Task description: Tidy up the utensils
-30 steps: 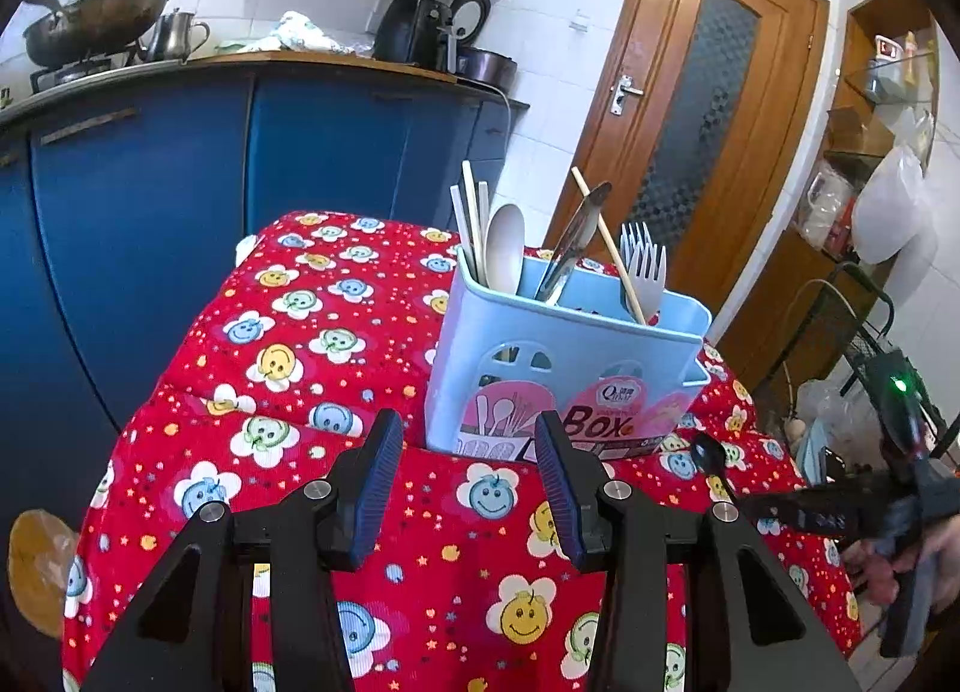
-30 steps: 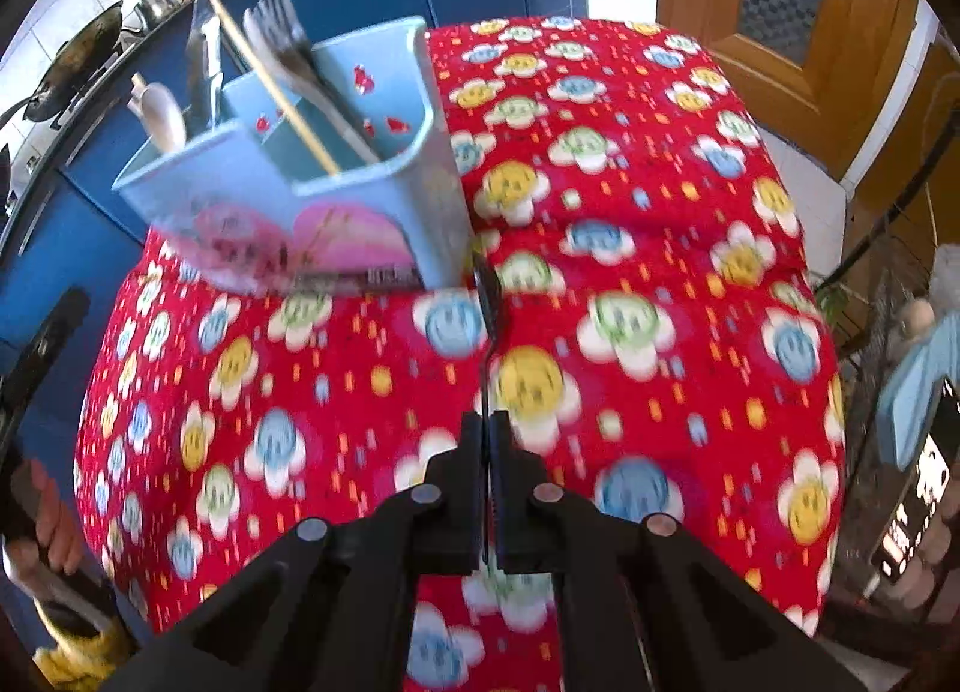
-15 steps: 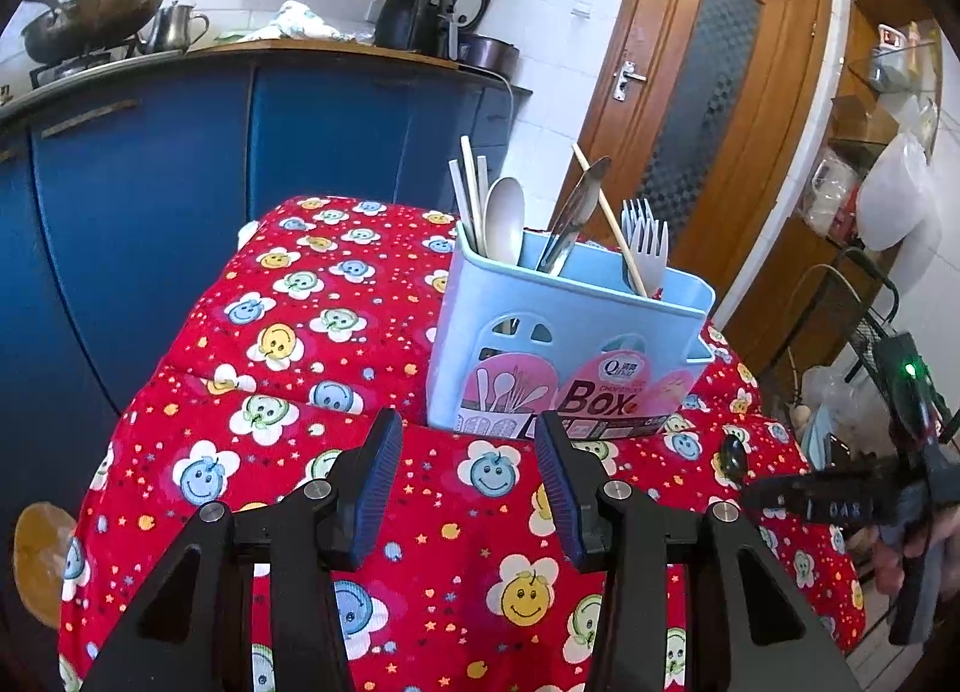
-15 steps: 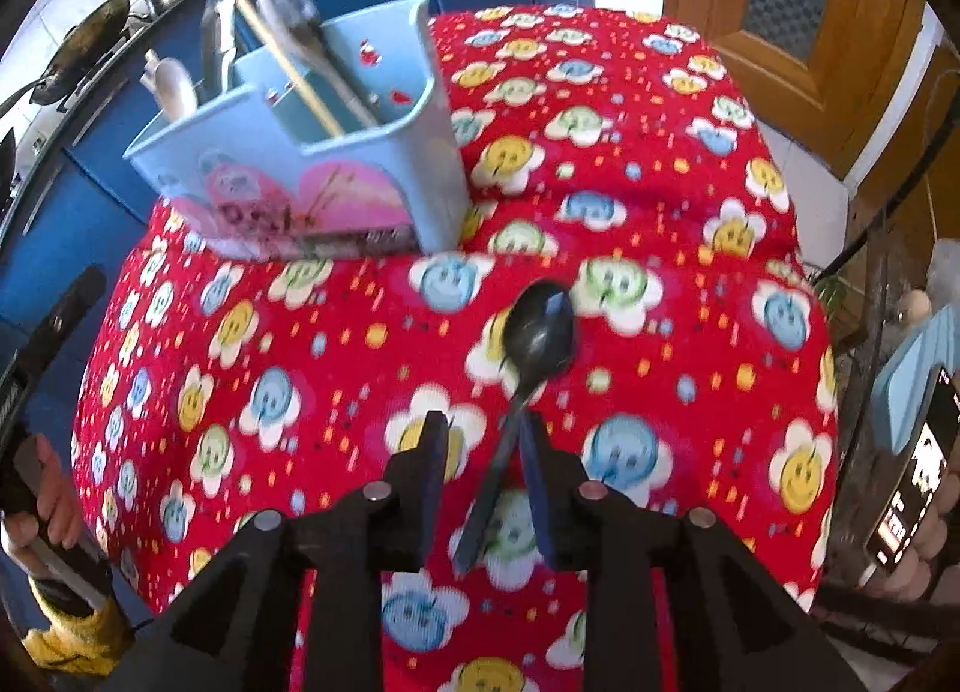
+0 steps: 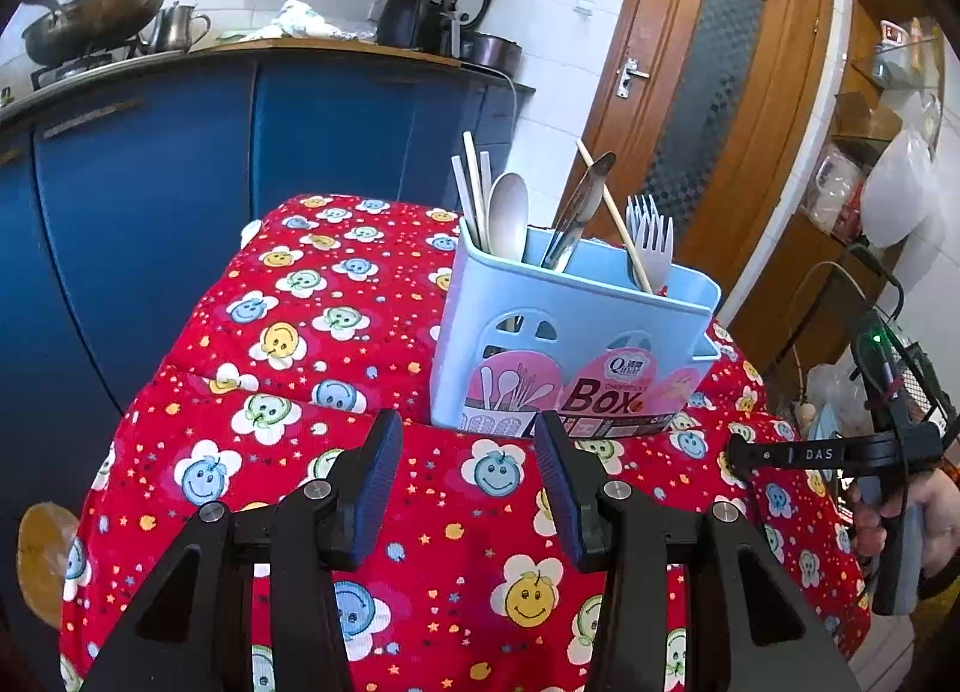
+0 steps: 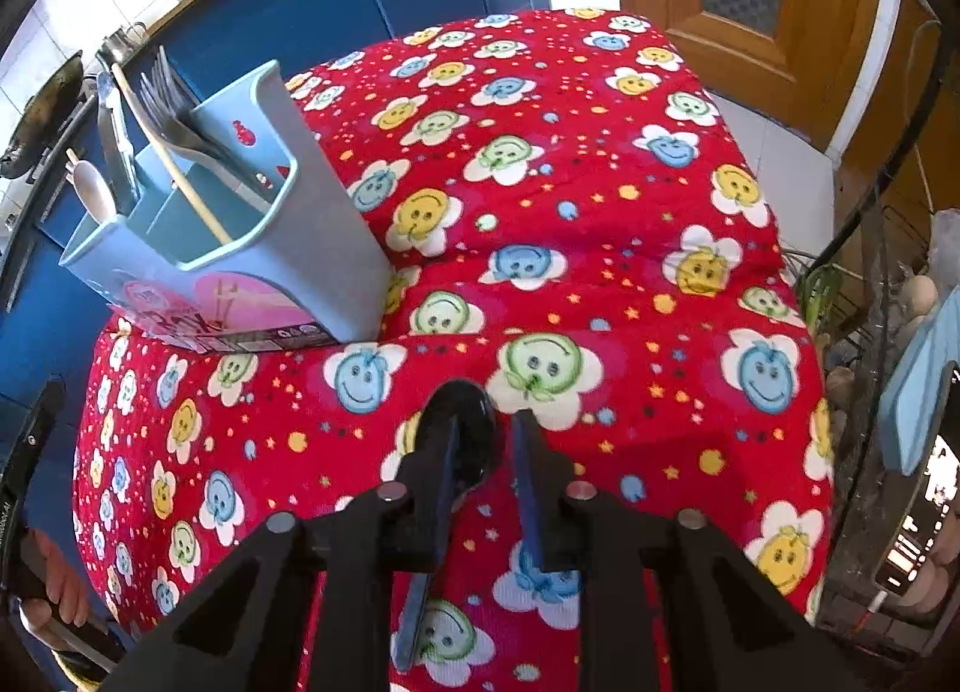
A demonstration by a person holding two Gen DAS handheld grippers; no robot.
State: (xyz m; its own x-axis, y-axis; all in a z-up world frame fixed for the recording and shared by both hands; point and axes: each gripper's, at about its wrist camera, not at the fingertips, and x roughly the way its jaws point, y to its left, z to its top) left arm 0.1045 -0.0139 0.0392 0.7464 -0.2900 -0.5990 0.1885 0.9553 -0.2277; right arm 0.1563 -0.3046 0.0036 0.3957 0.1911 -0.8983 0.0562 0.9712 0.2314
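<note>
A light blue utensil box [image 5: 570, 350] stands on the red smiley-flower cloth [image 5: 312, 296]; it also shows in the right wrist view [image 6: 240, 248]. It holds chopsticks, a pale spoon [image 5: 507, 212], tongs and white forks [image 5: 651, 239]. A black spoon [image 6: 471, 440] lies on the cloth between my right gripper's [image 6: 483, 458] open fingers, apart from the pads. My left gripper [image 5: 468, 470] is open and empty, in front of the box.
Blue kitchen cabinets [image 5: 180, 164] with a wok and kettle on top stand behind the table. A wooden door [image 5: 720, 110] is at the back right. A wire rack [image 6: 870, 332] with bags stands by the table's right edge.
My right gripper has opened and let go of the black spoon, which now lies flat on the cloth. The gripper has drawn back over it. The left gripper barely moved.
</note>
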